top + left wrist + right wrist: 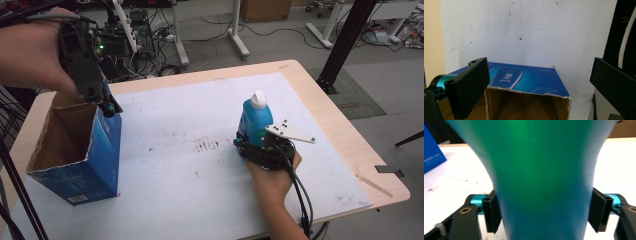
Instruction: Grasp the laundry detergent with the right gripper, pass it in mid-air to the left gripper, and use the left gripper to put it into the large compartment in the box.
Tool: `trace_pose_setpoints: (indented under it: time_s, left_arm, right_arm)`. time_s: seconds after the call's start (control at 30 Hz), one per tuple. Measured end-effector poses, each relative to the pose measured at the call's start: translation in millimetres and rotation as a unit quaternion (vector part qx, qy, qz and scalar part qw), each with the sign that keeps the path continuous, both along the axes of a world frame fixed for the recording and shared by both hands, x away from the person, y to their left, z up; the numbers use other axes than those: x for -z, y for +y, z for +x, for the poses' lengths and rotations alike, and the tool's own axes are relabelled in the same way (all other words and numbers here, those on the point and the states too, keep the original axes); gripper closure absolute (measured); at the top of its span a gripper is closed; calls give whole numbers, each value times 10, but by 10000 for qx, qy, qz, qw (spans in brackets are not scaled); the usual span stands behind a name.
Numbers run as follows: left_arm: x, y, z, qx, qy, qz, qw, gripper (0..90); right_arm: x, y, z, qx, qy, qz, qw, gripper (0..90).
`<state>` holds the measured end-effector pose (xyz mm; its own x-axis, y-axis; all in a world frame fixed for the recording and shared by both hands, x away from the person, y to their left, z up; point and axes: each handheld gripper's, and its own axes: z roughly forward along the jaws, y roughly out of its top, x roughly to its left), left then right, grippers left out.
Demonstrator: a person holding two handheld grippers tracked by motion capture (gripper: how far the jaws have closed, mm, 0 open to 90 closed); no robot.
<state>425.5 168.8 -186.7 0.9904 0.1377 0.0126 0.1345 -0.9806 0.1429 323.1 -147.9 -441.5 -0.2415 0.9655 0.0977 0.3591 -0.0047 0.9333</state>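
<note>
A blue bottle (252, 122) with a white cap stands upright on the white sheet, right of centre. My right gripper (251, 144) comes at its lower body from the near side. In the right gripper view both pads (492, 213) lie against the sides of the bottle (544, 182), so the gripper is shut on it. An open-topped blue cardboard box (95, 150) stands at the left of the table. My left gripper (107, 107) hangs over the box's far right corner. Its jaws stand wide apart above the box (529, 77), with nothing between them.
A white sheet (200, 115) covers most of the wooden table (320, 100). Black frame posts (345, 45) rise at the back right. Cables and equipment stands crowd the floor beyond the far edge. A dark tripod leg (15, 185) crosses the near left.
</note>
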Motion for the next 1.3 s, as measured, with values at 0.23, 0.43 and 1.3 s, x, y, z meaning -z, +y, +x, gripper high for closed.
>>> trace_pose_setpoints:
  time_s: [0.23, 0.43, 1.3]
  left_arm:
    - [5, -6, 0, -27, 11, 24, 10000, 25]
    - [12, -17, 9, -47, 18, 47, 10000, 25]
    - [47, -51, 14, -65, 84, 66, 9999, 25]
  right_arm:
    - [14, -5, 7, 59, 20, -38, 10000, 324]
    - [21, 14, 5, 48, -5, -59, 10000, 335]
    - [-13, 20, -73, -88, -286, -342, 9990, 463]
